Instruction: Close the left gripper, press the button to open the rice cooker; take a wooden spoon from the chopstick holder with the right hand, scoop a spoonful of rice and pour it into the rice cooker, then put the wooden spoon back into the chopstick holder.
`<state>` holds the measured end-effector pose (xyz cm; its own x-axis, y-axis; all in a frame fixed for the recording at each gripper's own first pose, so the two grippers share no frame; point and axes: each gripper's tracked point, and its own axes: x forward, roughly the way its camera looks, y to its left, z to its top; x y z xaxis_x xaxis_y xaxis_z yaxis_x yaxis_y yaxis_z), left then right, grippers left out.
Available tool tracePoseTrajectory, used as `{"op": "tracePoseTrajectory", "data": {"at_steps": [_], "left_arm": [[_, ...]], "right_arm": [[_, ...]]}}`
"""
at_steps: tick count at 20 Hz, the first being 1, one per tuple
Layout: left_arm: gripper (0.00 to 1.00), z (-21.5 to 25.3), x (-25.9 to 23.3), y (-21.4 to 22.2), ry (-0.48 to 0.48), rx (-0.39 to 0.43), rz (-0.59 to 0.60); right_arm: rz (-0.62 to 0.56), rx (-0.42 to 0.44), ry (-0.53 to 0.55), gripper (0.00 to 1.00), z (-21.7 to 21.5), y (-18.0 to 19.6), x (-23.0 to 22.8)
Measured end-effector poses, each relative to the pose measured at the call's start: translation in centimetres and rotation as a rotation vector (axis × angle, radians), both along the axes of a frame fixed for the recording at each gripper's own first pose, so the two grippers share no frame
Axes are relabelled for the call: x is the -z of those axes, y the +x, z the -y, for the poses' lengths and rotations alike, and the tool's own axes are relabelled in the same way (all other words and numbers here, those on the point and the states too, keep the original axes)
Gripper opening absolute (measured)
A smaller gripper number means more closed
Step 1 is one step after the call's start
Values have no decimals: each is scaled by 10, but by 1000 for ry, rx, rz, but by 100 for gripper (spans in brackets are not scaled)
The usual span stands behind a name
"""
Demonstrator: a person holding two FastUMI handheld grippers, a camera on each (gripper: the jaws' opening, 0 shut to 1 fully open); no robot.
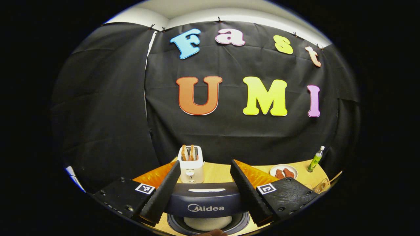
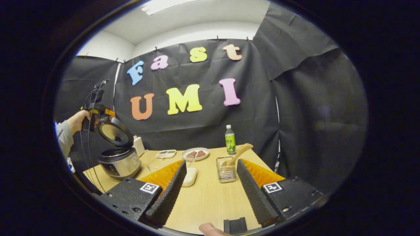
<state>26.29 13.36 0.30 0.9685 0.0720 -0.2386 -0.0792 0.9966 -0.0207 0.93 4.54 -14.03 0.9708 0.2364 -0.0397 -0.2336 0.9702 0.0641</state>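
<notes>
left gripper (image 1: 206,183) hangs above the rice cooker (image 1: 206,205), fingers spread wide apart, nothing between them; the raised lid's edge fills the gap between the tips and the open pot lies below. beyond it, a white toaster (image 1: 191,164) with two slices standing up, far side of the table (image 1: 220,172). to the right, a plate of reddish food (image 1: 283,171) and a green bottle (image 1: 315,159). in the right gripper view, the right gripper (image 2: 210,183) sits low over the table, fingers apart and empty. wooden spoon (image 2: 239,153) stands tilted in the chopstick holder (image 2: 225,169), bowl end up, just beyond the fingertips. a white dish (image 2: 189,177) lies beside the left finger. rice cooker stands at the far left, lid tipped open, a hand (image 2: 77,121) holding the other gripper above it. plate and bottle stand farther back, and a small tray (image 2: 166,153) lies left of the plate.
</notes>
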Motion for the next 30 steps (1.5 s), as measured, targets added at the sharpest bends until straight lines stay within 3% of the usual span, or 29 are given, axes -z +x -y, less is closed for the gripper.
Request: {"op": "tracePoseTrajectory", "data": {"at_steps": [14, 22, 30], "left_arm": [[98, 17, 111, -66, 0, 14, -16], [98, 20, 148, -80, 8, 8, -42], [99, 26, 155, -96, -36, 3, 24]], "right_arm": [[14, -49, -13, 100, -25, -25, -1], [-5, -82, -58, 99, -50, -27, 9], [-16, -94, -62, 99, -58, -30, 10]]}}
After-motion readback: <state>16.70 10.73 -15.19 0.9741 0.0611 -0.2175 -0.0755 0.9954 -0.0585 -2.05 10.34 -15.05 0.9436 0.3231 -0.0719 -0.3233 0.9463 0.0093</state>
